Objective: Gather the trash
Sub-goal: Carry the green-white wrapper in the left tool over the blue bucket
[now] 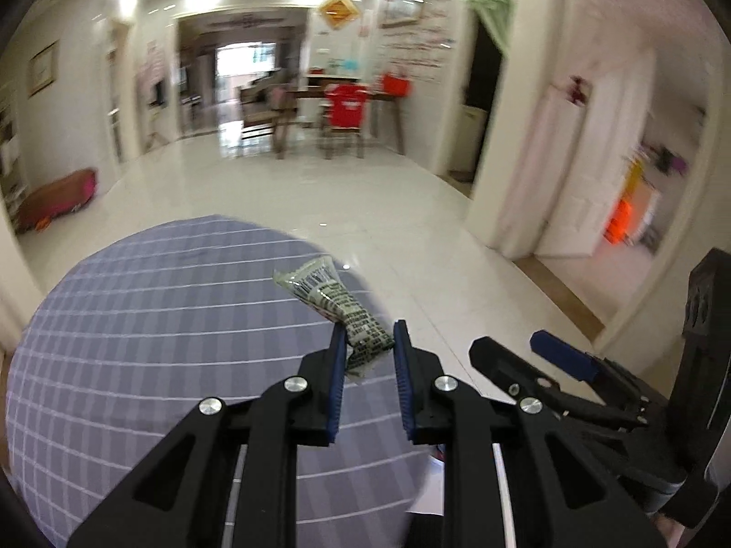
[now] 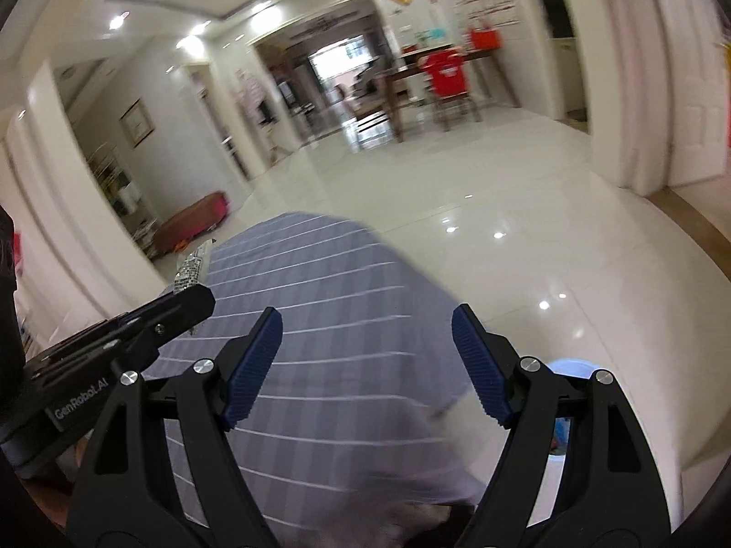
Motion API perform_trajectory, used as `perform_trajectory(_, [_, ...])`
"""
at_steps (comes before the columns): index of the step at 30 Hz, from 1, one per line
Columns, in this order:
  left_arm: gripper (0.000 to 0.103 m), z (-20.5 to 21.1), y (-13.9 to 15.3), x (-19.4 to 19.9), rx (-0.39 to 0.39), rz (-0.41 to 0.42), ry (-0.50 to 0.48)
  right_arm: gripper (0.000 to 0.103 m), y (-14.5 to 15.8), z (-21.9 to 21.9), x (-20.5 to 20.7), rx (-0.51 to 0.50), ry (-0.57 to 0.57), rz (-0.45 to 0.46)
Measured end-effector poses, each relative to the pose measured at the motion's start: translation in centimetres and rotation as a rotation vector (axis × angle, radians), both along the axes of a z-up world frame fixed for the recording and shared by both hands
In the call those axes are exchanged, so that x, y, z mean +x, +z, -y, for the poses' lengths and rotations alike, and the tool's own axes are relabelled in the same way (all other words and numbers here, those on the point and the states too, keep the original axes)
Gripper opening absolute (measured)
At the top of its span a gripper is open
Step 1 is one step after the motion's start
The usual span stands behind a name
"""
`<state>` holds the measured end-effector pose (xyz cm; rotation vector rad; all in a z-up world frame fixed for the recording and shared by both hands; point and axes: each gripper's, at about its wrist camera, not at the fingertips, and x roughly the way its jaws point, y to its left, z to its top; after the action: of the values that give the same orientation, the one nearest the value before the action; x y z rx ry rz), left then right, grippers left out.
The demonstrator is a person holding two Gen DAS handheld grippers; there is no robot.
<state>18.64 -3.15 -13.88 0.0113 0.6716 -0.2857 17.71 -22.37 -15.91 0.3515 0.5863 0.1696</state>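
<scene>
1. Overall, you stand in a white-tiled hall (image 1: pixel 320 192); its glossy floor runs back to a dining table (image 1: pixel 347 100) with a red garment draped over a chair (image 1: pixel 347 105).
2. Below both claws lies a grey-blue cloth with white stripes (image 1: pixel 150 333), covering a rounded surface; what it covers cannot be told.
3. Your right claw (image 2: pixel 365 356) is spread wide above that cloth, nothing between its blue pads (image 2: pixel 253 365).
4. Your left claw (image 1: pixel 368 365) is drawn nearly together and pinches a crumpled green-and-white printed wrapper (image 1: pixel 338 301) by its lower end.
5. That wrapper, the trash item, is held clear of the cloth, its free end slanting up and to the left in the left wrist view.
6. In the right wrist view the same wrapper (image 2: pixel 194 267) shows at far left, sticking out past the left claw's tip.
7. A pale blue rim (image 2: pixel 573 367) shows behind your right claw's finger; what it belongs to cannot be told.
</scene>
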Motion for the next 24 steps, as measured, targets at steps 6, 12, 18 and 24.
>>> perform_trajectory(6, [0.019, 9.5, -3.6, 1.4, 0.068, -0.043, -0.108, 0.076, -4.2, 10.2, -2.6, 0.025, -0.194, -0.043])
perform_trajectory(12, [0.019, 18.0, -11.6, 4.6, 0.097, -0.165, -0.224, 0.076, -12.9, 18.9, -3.3, 0.053, -0.368, -0.188])
perform_trajectory(18, [0.019, 22.7, -22.2, 8.1, 0.149, -0.305, -0.289, 0.076, -23.4, 22.9, -1.7, 0.095, -0.442, -0.345])
perform_trajectory(24, [0.019, 24.5, -32.5, 12.8, 0.158, -0.458, -0.309, 0.076, -33.9, 24.1, 0.6, 0.106, -0.468, -0.492])
